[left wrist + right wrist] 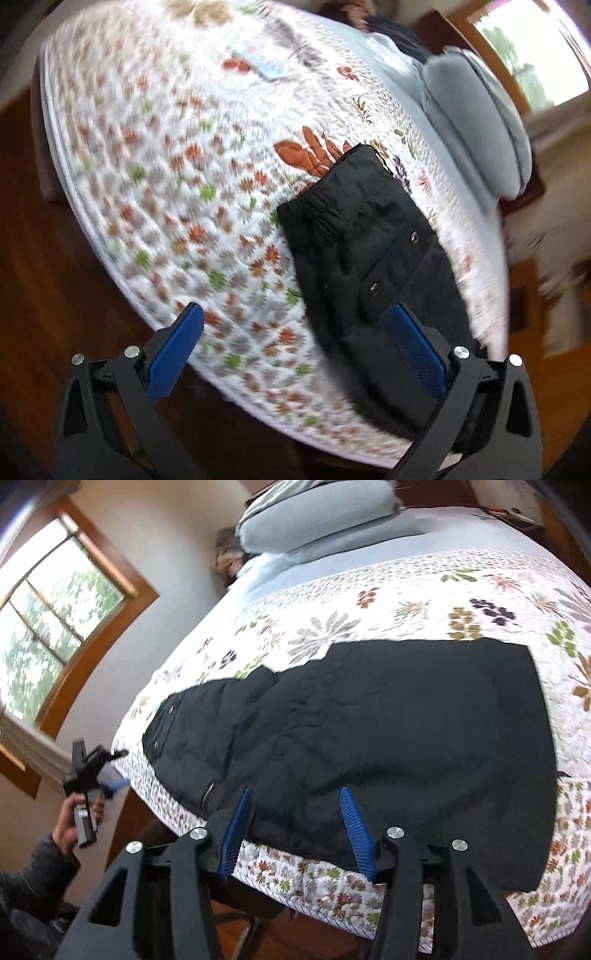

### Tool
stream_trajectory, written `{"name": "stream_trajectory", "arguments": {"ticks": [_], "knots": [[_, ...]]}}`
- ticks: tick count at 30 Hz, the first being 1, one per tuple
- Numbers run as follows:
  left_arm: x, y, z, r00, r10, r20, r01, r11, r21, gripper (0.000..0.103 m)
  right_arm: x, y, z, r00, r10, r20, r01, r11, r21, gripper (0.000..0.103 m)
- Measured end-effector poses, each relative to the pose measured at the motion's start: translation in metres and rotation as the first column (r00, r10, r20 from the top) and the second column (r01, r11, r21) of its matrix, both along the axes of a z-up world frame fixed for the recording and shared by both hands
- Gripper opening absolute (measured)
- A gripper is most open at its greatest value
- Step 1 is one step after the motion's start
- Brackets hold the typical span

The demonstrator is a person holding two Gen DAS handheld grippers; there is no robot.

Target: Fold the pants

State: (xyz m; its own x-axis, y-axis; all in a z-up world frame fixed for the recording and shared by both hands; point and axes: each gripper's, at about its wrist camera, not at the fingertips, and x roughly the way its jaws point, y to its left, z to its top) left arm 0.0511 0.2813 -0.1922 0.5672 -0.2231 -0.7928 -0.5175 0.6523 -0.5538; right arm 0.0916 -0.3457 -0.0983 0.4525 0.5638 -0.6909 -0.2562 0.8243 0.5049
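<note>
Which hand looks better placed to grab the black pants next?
Probably the right: its tongs stand open right over the pants' near edge. The left tongs are off beyond the bed's corner.

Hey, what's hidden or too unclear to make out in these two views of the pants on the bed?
- Left wrist view: the quilt pattern is motion-blurred.
- Left wrist view: the pants lower end sits behind the left claw.
- Right wrist view: the pants' near edge is partly behind the right claw.
- Right wrist view: clutter on the bed's far corner is too small.
</note>
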Motion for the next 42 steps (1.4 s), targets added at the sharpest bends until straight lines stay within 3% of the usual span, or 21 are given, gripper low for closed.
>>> {"name": "stream_trajectory", "arguments": {"ticks": [9,14,19,22,23,26,35,41,42], "knots": [[0.025,-0.004,-0.022,1.000,-0.009,-0.009,0.009,0.998,-0.068,0.100,-0.002,-0.053,0.007,0.987,-0.158,-0.003,0.159,0.987,0.005,0.053],[0.040,-0.011,-0.023,0.998,-0.043,0.050,0.051,0.982,-0.184,0.100,-0.003,-0.080,0.006,0.972,-0.234,-0.001,0.234,0.972,-0.008,0.053],[0.049,-0.011,-0.040,0.998,-0.004,0.055,0.021,0.946,-0.323,0.100,-0.002,-0.089,0.002,0.967,-0.256,-0.003,0.256,0.967,-0.022,0.053],[0.053,-0.008,-0.052,0.997,0.016,0.076,0.017,0.909,-0.416,0.100,-0.002,-0.094,-0.003,0.961,-0.277,-0.013,0.276,0.960,-0.041,0.056],[0.056,-0.008,-0.058,0.996,0.027,0.089,0.018,0.885,-0.465,0.100,-0.003,-0.097,-0.005,0.956,-0.292,-0.024,0.291,0.956,-0.032,0.061],[0.056,-0.011,-0.069,0.993,0.041,0.107,0.024,0.838,-0.545,0.099,-0.004,-0.104,-0.008,0.950,-0.311,-0.039,0.310,0.951,-0.013,0.061],[0.053,-0.011,-0.075,0.994,0.046,0.103,0.020,0.828,-0.560,0.099,-0.002,-0.102,-0.008,0.954,-0.299,-0.030,0.298,0.954,-0.031,0.061],[0.049,-0.007,-0.073,0.994,0.039,0.105,0.023,0.844,-0.535,0.098,-0.001,-0.104,-0.009,0.952,-0.303,-0.036,0.302,0.953,-0.033,0.063],[0.052,-0.010,-0.071,0.992,0.025,0.123,0.042,0.855,-0.517,0.091,-0.001,-0.104,-0.010,0.952,-0.305,-0.039,0.304,0.952,-0.034,0.064]]}}
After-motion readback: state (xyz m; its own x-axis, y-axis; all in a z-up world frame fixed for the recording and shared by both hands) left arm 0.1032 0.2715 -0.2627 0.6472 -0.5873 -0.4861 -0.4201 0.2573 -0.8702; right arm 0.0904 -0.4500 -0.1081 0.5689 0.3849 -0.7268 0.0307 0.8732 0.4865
